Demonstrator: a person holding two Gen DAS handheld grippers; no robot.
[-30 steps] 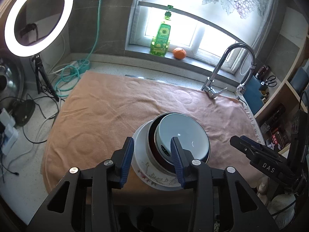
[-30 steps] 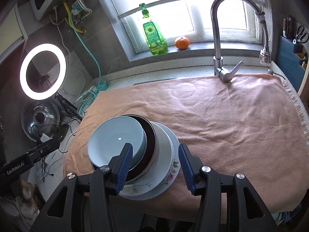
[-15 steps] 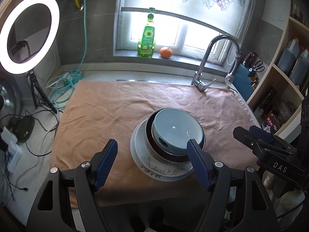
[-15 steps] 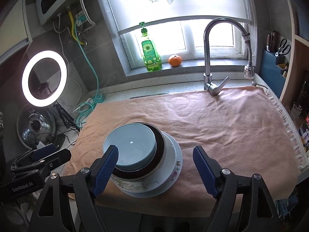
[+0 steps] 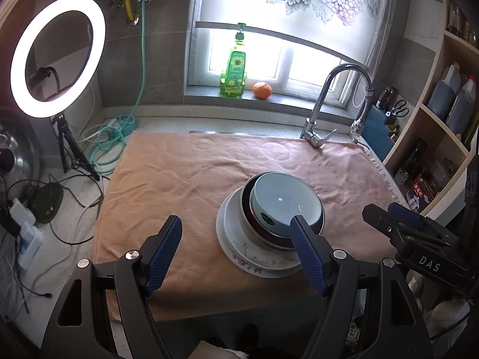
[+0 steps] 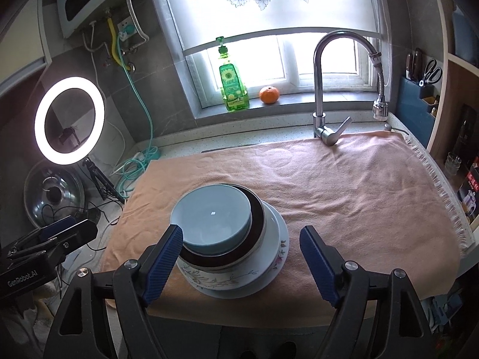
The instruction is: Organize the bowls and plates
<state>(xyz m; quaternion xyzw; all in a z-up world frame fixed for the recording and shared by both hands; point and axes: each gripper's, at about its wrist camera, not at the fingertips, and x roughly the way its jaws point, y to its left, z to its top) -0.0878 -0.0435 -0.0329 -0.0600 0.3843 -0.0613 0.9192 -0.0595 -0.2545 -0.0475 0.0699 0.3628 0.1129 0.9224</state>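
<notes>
Peach towel point(image 6: 344, 185) carries one stack: 1 floral plate point(image 6: 269, 275), 1 dark bowl point(image 6: 256, 221), 1 pale blue bowl point(image 6: 209, 215) on top. Left gripper point(image 5: 236, 251) and right gripper point(image 6: 241, 261) released, empty, angled down, clear of stack.

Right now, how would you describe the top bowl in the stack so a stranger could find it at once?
Start at the peach towel covering the counter below the window. Near its front edge stands one stack of dishes, on a flowered white plate. The light blue bowl sits on top, nested inside a dark brown bowl.
</notes>
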